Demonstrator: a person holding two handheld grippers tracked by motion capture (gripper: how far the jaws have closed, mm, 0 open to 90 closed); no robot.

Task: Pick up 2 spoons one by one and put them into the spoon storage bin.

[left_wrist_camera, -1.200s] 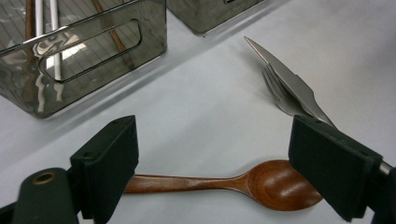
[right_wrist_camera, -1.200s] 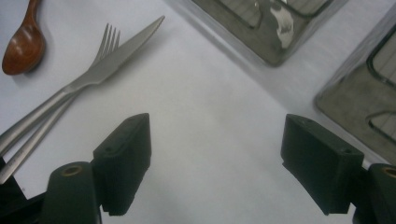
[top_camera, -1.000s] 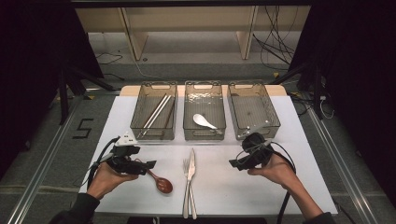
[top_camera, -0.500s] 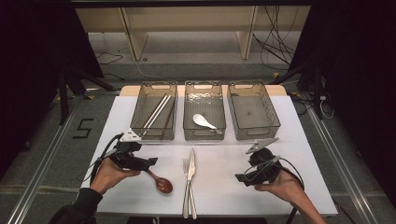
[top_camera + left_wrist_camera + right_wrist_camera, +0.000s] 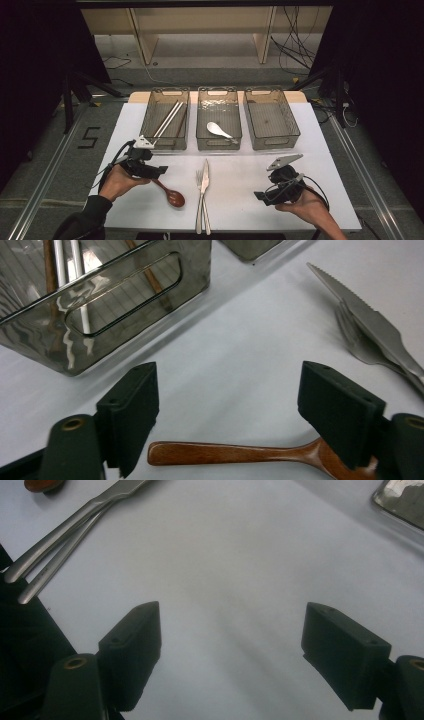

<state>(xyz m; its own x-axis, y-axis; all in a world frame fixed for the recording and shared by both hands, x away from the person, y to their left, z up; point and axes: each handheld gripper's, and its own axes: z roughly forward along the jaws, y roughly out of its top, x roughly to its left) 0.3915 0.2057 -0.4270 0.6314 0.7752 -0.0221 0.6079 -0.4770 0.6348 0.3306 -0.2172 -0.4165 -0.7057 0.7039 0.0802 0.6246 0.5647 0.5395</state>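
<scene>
A brown wooden spoon (image 5: 170, 192) lies on the white table at the front left. My left gripper (image 5: 161, 172) hovers over its handle. In the left gripper view the handle (image 5: 225, 452) lies between the jaws of that gripper (image 5: 232, 385), which are open. They have just been closing a little, and the pads stand clear of the wood. A steel knife and fork (image 5: 203, 195) lie side by side at the front centre. My right gripper (image 5: 260, 196) is low over bare table at the front right, open with nothing between its fingers (image 5: 232, 620).
Three smoky clear bins stand in a row behind. The left bin (image 5: 165, 145) holds chopsticks (image 5: 167, 119), the middle bin (image 5: 219, 144) holds a white spoon (image 5: 218, 129), and the right bin (image 5: 275, 142) has nothing in it. The table's front edge is close to both hands.
My right hand has drawn back toward the front right edge of the table and sunk slightly. My left hand has stayed over the wooden spoon's handle.
</scene>
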